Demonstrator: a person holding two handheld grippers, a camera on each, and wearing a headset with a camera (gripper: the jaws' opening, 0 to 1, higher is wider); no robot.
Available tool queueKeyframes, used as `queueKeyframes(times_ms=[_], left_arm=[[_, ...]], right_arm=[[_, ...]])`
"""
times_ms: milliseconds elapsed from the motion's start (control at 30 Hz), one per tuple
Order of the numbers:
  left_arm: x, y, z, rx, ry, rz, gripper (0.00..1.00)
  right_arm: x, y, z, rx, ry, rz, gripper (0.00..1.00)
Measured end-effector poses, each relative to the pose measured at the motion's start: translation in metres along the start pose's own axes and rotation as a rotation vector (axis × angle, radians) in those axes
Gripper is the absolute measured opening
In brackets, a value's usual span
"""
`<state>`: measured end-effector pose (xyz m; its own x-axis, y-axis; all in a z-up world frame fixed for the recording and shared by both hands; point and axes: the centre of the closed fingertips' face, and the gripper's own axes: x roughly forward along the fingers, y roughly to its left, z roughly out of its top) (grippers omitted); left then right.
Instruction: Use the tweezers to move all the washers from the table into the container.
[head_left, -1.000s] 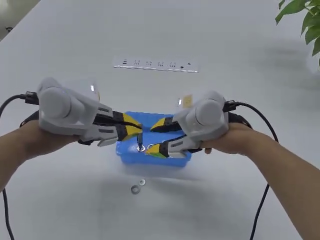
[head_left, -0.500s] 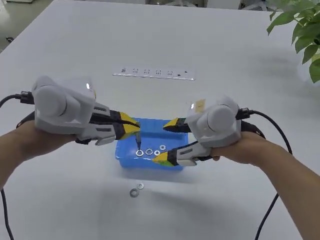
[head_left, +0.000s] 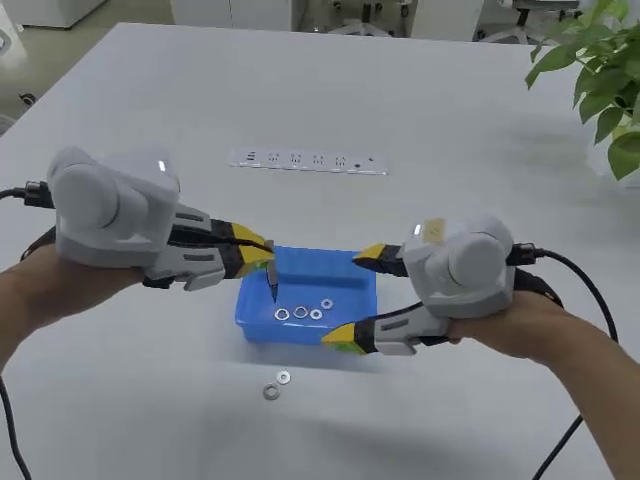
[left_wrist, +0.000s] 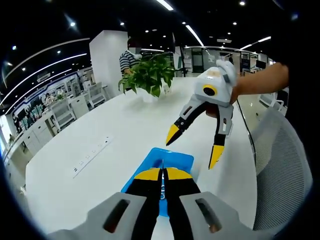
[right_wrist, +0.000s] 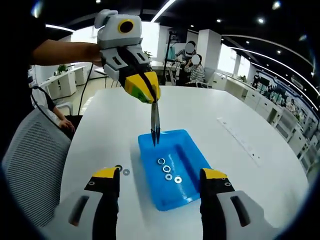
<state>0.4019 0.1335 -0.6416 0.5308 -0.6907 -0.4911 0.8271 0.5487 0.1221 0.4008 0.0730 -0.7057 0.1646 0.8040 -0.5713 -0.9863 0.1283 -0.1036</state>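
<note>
Left gripper (head_left: 262, 257): clenched on tweezers (head_left: 272, 283).
Right gripper (head_left: 350, 300): released, empty.
Next: lower tips squarely onto one table washer (head_left: 284, 377) (two lie outside container (head_left: 352, 272)); pinch its rim.

Left hand-held gripper (head_left: 266, 258): jaws closed on the tweezers (head_left: 272, 283), which point down into the left part of the blue container (head_left: 258, 325). Whether the tips touch its floor cannot be told.

Right hand-held gripper (head_left: 344, 298): jaws spread wide, one tip at the container's far right corner, the other at its near rim.

Four washers (head_left: 301, 313) lie inside the container, close together.

Two washers (head_left: 277, 385) lie on the counter (head_left: 450, 140) just in front of the container.

Power strip (head_left: 308, 160) lies beyond; plant leaves (head_left: 600, 70) at the upper right.
</note>
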Motion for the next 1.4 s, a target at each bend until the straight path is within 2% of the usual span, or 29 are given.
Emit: queueKeyframes(times_ms=[467,767,1033,1400], left_arm=[[-0.009,-0.014,0.004,-0.001,-0.009,0.001,0.05],[-0.012,-0.023,0.005,-0.003,-0.011,-0.001,0.05],[-0.012,-0.034,0.002,-0.009,-0.013,-0.015,0.05],[-0.006,-0.047,-0.005,-0.015,-0.011,-0.038,0.05]], right_arm=[[-0.018,0.015,-0.007,0.051,-0.022,-0.035,0.79],[-0.024,0.025,-0.014,0.083,-0.020,-0.037,0.88],[-0.026,0.029,-0.017,0.104,-0.020,-0.051,0.99],[-0.026,0.039,-0.020,0.113,-0.012,-0.039,1.00]])
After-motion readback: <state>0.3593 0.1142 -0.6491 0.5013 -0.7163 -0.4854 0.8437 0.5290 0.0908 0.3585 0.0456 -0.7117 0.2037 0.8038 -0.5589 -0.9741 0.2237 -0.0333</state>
